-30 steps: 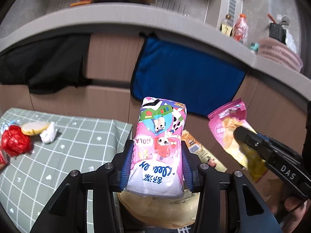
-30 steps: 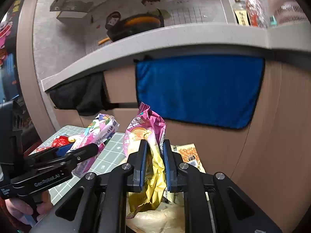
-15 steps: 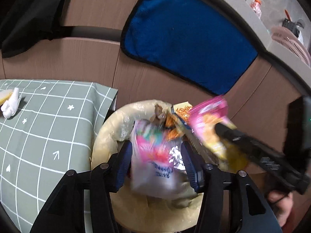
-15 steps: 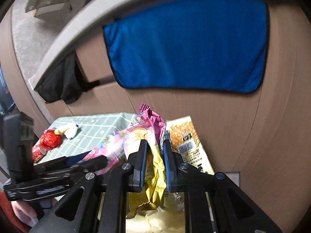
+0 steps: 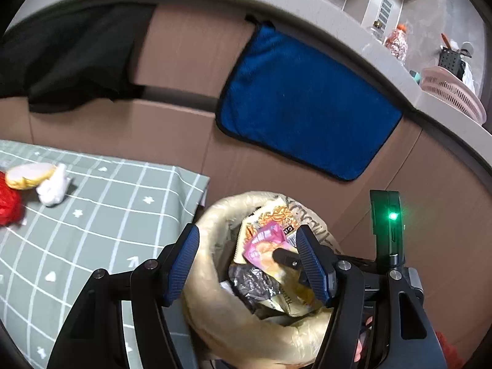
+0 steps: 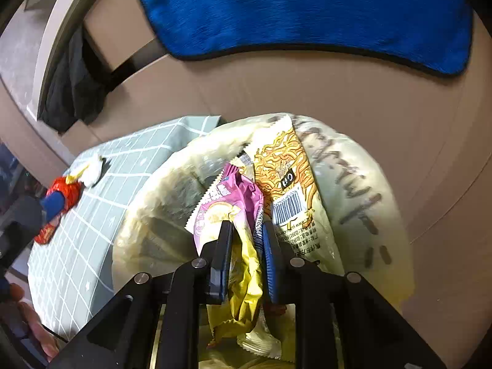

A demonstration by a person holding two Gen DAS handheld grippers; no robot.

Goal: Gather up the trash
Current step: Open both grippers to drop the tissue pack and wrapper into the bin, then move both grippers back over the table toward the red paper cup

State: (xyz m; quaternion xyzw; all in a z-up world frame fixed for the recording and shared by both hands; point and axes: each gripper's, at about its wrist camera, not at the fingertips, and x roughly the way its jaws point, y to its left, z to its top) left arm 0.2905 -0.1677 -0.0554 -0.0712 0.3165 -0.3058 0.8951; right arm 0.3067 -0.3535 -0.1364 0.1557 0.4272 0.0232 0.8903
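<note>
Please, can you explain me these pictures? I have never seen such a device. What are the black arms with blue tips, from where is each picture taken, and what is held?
No robot: a person holds a two-finger gripper in each hand, each carrying a forward-looking camera. In the left camera's picture, the left gripper stands open and empty above the bin bag of trash. In the right camera's picture, the right gripper has just been opening; the pink and yellow snack wrapper remains between its fingers, over the bag. On the green checked tablecloth lie a red wrapper and white crumpled paper.
</note>
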